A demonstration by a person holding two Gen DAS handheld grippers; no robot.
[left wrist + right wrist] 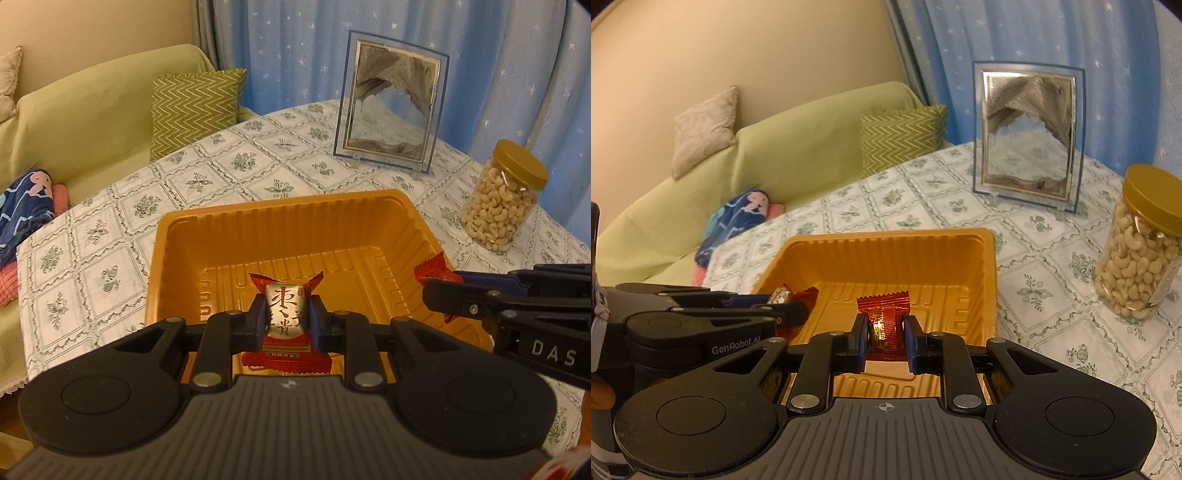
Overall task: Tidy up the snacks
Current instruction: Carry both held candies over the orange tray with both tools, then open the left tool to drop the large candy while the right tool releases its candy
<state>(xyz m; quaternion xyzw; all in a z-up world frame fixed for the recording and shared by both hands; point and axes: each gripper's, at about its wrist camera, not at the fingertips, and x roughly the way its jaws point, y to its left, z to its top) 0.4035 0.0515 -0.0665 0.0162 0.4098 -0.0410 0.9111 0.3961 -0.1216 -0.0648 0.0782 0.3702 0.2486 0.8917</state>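
Observation:
An orange plastic tray (280, 218) (886, 251) sits on the flowered tablecloth. My left gripper (286, 317) is shut on a red and silver wrapped snack (286, 308), held over the tray's near part. My right gripper (885, 334) is shut on a red wrapped snack (884, 317), also over the tray's near edge. In the left wrist view the right gripper (439, 295) comes in from the right with its red wrapper (432, 269) showing. In the right wrist view the left gripper (790, 304) comes in from the left with its snack (790, 295).
A jar of cashews with a gold lid (502, 203) (1137, 251) stands right of the tray. A glass sand-picture frame (391, 107) (1028, 136) stands behind it. A green sofa with cushions (88, 125) (775, 155) lies beyond the table's left edge.

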